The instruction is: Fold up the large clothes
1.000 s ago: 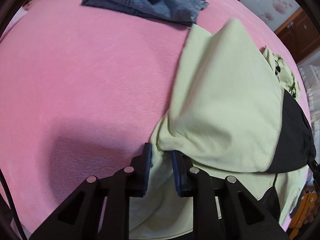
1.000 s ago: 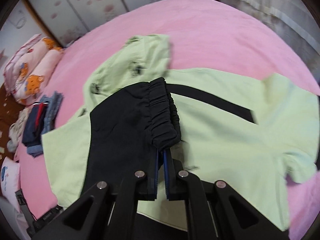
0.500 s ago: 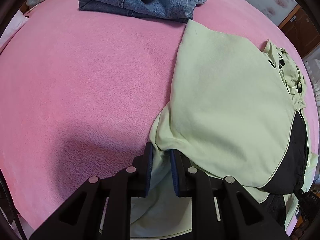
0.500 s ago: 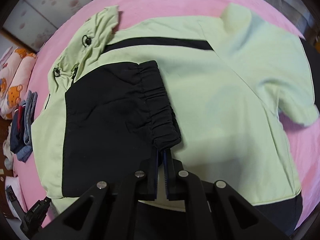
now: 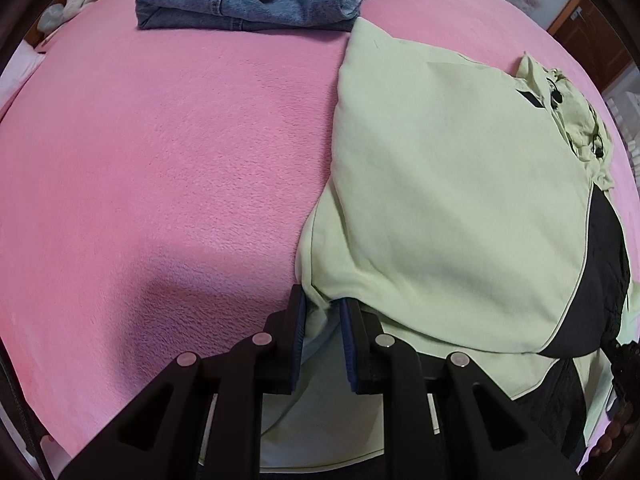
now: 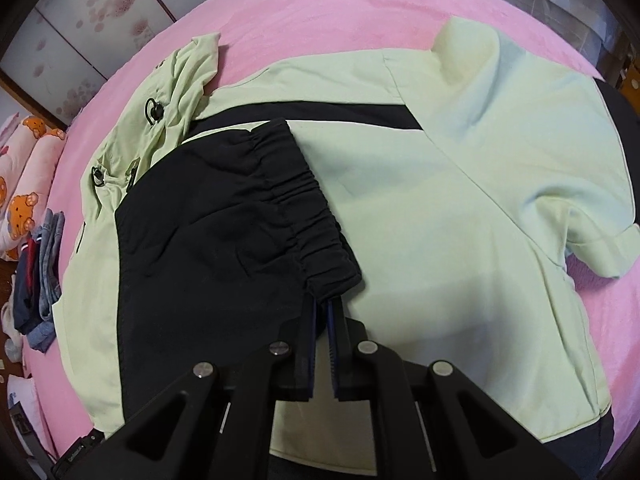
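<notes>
A light green jacket [image 5: 460, 200] with black panels lies spread on the pink bed cover [image 5: 160, 160]. My left gripper [image 5: 322, 308] is shut on a fold of its green edge at the jacket's left side, low over the bed. In the right wrist view the black sleeve [image 6: 208, 240] lies folded across the green body [image 6: 440, 220]. My right gripper [image 6: 322, 304] has the corner of the gathered cuff [image 6: 312, 220] between its pads, and its jaws are opening. The hood [image 6: 176, 92] with black toggles lies at the far left.
Folded jeans [image 5: 260, 4] under a dark garment sit at the far edge of the bed, seen also as a stack [image 6: 40, 264] at the left. Bear-print pillows [image 6: 20, 184] lie beyond it. Floral sliding doors [image 6: 100, 20] stand behind the bed.
The raised green fabric has sunk flat onto the jacket as the left gripper shifted. The right gripper came down and laid the black sleeve across the jacket body.
</notes>
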`<move>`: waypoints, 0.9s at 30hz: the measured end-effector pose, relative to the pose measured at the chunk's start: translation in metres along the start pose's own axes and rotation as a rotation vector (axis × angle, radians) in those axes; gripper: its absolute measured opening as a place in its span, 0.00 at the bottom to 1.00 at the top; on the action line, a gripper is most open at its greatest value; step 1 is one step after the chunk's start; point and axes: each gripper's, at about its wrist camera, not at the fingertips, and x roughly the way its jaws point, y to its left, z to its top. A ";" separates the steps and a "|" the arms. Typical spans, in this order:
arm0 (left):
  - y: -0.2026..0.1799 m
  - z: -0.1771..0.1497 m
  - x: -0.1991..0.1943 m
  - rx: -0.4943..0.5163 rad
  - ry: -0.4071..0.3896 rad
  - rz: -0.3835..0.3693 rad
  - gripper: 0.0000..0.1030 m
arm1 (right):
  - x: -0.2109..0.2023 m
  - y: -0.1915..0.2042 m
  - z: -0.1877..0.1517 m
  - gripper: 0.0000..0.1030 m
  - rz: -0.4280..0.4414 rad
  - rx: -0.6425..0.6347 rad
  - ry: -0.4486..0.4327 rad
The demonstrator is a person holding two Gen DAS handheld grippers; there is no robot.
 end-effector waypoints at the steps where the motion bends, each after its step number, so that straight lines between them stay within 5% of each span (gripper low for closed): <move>1: -0.001 0.000 -0.001 0.010 -0.003 -0.001 0.15 | -0.001 0.001 0.001 0.06 -0.008 -0.007 0.003; 7: -0.034 0.005 -0.024 0.170 -0.010 0.056 0.20 | -0.028 0.008 0.002 0.12 -0.048 -0.086 -0.049; 11: -0.060 -0.001 -0.053 0.303 -0.032 0.017 0.27 | -0.061 0.015 -0.002 0.12 -0.117 -0.134 -0.148; 17: -0.102 0.001 -0.064 0.407 0.016 -0.264 0.25 | -0.065 0.046 -0.026 0.13 0.172 -0.178 -0.093; 22: -0.134 0.011 -0.037 0.392 0.088 -0.332 0.08 | -0.033 0.090 -0.054 0.08 0.315 -0.211 -0.011; 27: -0.140 0.013 0.001 0.355 0.202 -0.348 0.06 | 0.008 0.120 -0.061 0.01 0.427 -0.246 0.097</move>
